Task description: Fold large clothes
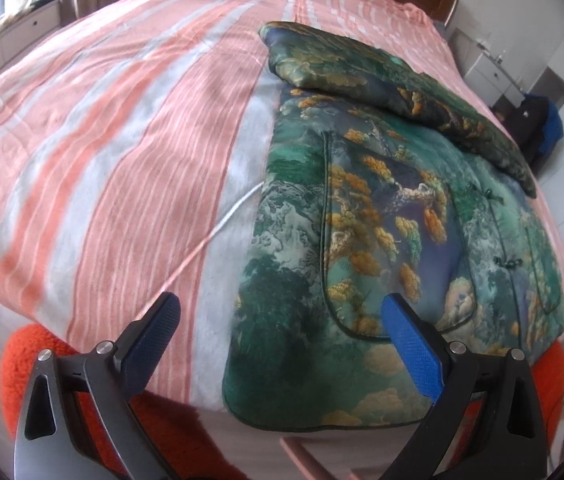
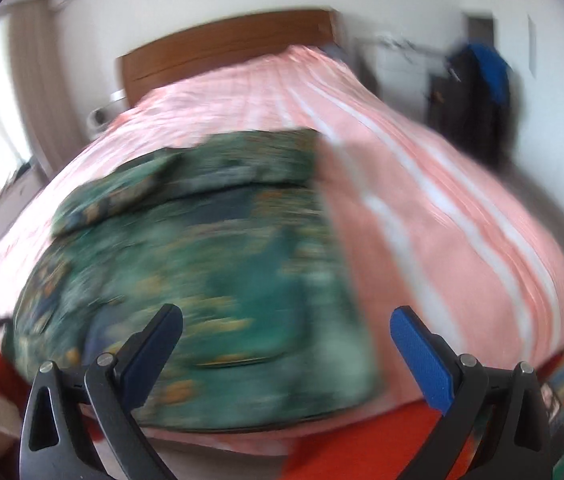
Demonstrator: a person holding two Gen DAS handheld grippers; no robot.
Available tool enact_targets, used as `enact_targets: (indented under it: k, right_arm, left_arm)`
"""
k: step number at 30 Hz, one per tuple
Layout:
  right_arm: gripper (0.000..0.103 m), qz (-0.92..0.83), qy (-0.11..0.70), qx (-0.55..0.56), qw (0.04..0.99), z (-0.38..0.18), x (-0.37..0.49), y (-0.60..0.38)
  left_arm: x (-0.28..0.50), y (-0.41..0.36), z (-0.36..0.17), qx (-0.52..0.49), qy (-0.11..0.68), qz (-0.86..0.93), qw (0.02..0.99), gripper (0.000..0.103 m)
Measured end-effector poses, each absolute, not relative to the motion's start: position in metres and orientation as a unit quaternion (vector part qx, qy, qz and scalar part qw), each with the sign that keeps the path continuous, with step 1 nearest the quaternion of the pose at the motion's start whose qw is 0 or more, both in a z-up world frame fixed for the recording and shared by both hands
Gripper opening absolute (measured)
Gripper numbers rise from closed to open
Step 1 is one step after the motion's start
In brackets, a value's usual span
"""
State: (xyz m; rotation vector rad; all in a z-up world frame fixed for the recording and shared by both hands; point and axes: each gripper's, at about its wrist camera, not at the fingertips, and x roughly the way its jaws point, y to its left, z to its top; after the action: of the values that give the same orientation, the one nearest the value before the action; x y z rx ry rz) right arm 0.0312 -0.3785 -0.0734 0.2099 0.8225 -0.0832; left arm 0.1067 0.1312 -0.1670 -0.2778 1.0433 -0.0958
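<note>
Left claw [image 1: 282, 340]: your fingers stand wide apart, gripping nothing, poised over the near hem of the jacket.
Right claw [image 2: 285, 344]: yours gapes wide too, empty, above the jacket's near edge; this view is blurred.
Jacket [image 1: 401, 240]: green, printed with gold trees, it lies flat on the bed, its hem at the near edge, toward the bed's right side in the left view.
Sleeve [image 1: 381, 80]: folded across the jacket's far part, lying on top of it.
Bed [image 1: 102, 140]: covered in pink and white stripes, bare to the left of the jacket.
Headboard [image 2: 226, 48]: wooden, at the far end.
Orange cloth [image 1: 42, 360]: below the bed's near edge, behind your claws.
</note>
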Motion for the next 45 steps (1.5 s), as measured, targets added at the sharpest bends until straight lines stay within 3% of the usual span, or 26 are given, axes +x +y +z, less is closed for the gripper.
enact_targets:
  k: [4, 6, 8, 10, 11, 12, 13, 14, 16, 19, 22, 27, 31, 35, 38, 39, 40, 41, 42, 43, 44, 45]
  right_arm:
    - [0.102, -0.005, 0.505, 0.147, 0.850, -0.114, 0.057, -0.433]
    - [0.092, 0.030, 0.526, 0.169, 0.833, -0.129, 0.062, -0.437]
    - [0.084, 0.071, 0.544, 0.185, 0.815, -0.141, 0.070, -0.431]
    - [0.076, 0.093, 0.566, 0.177, 0.800, -0.152, 0.077, -0.421]
    - [0.060, 0.095, 0.572, 0.168, 0.797, -0.155, 0.080, -0.415]
    - [0.051, 0.101, 0.577, 0.162, 0.794, -0.155, 0.081, -0.410]
    - [0.034, 0.102, 0.580, 0.159, 0.792, -0.154, 0.082, -0.407]
    - [0.016, 0.101, 0.580, 0.156, 0.793, -0.150, 0.081, -0.405]
    - [0.014, 0.104, 0.573, 0.157, 0.797, -0.139, 0.074, -0.399]
    - [0.012, 0.107, 0.568, 0.155, 0.802, -0.125, 0.063, -0.394]
    - [0.012, 0.120, 0.574, 0.176, 0.791, -0.114, 0.042, -0.396]
    - [0.012, 0.134, 0.576, 0.236, 0.771, -0.107, 0.014, -0.408]
    - [0.011, 0.165, 0.513, 0.291, 0.791, -0.069, 0.052, -0.420]
    - [0.011, 0.188, 0.447, 0.278, 0.829, -0.015, 0.130, -0.420]
    - [0.012, 0.161, 0.407, 0.278, 0.855, 0.006, 0.208, -0.425]
    - [0.014, 0.149, 0.393, 0.287, 0.861, 0.005, 0.241, -0.427]
    - [0.026, 0.141, 0.387, 0.290, 0.864, 0.000, 0.264, -0.429]
    - [0.050, 0.121, 0.390, 0.292, 0.865, -0.008, 0.288, -0.431]
    - [0.063, 0.102, 0.394, 0.306, 0.861, -0.018, 0.301, -0.434]
    - [0.089, 0.084, 0.397, 0.312, 0.859, -0.024, 0.308, -0.434]
    - [0.093, 0.064, 0.399, 0.313, 0.860, -0.029, 0.311, -0.435]
    - [0.093, 0.055, 0.396, 0.308, 0.863, -0.033, 0.310, -0.438]
  left_arm:
    - [0.110, 0.124, -0.182, -0.143, 0.524, -0.074, 0.836, 0.100]
    - [0.109, 0.114, -0.188, -0.133, 0.540, -0.093, 0.826, 0.099]
    - [0.105, 0.104, -0.193, -0.114, 0.554, -0.104, 0.818, 0.091]
    - [0.102, 0.100, -0.193, -0.088, 0.558, -0.088, 0.820, 0.069]
    - [0.101, 0.101, -0.192, -0.083, 0.563, -0.080, 0.819, 0.061]
    - [0.099, 0.103, -0.192, -0.088, 0.566, -0.077, 0.816, 0.039]
    - [0.098, 0.107, -0.191, -0.098, 0.568, -0.076, 0.813, 0.021]
    - [0.097, 0.110, -0.190, -0.106, 0.569, -0.080, 0.811, 0.017]
    - [0.091, 0.115, -0.187, -0.116, 0.568, -0.093, 0.810, 0.011]
    - [0.075, 0.115, -0.178, -0.106, 0.572, -0.109, 0.806, 0.009]
    - [0.052, 0.120, -0.177, -0.104, 0.588, -0.120, 0.793, 0.009]
    - [0.046, 0.144, -0.162, -0.187, 0.588, -0.140, 0.774, 0.008]
    - [0.099, 0.150, -0.093, -0.217, 0.522, -0.185, 0.804, 0.008]
    - [0.181, 0.147, -0.027, -0.196, 0.448, -0.176, 0.854, 0.009]
    - [0.264, 0.131, -0.002, -0.169, 0.400, -0.139, 0.890, 0.024]
    - [0.288, 0.124, -0.005, -0.151, 0.410, -0.138, 0.889, 0.057]
    - [0.312, 0.118, -0.011, -0.139, 0.431, -0.133, 0.882, 0.078]
    - [0.334, 0.116, -0.020, -0.132, 0.454, -0.107, 0.874, 0.080]
    - [0.344, 0.119, -0.026, -0.130, 0.465, -0.085, 0.871, 0.079]
    - [0.348, 0.123, -0.031, -0.133, 0.470, -0.077, 0.870, 0.080]
    - [0.348, 0.128, -0.035, -0.140, 0.467, -0.081, 0.869, 0.082]
    - [0.346, 0.135, -0.039, -0.147, 0.463, -0.086, 0.870, 0.090]
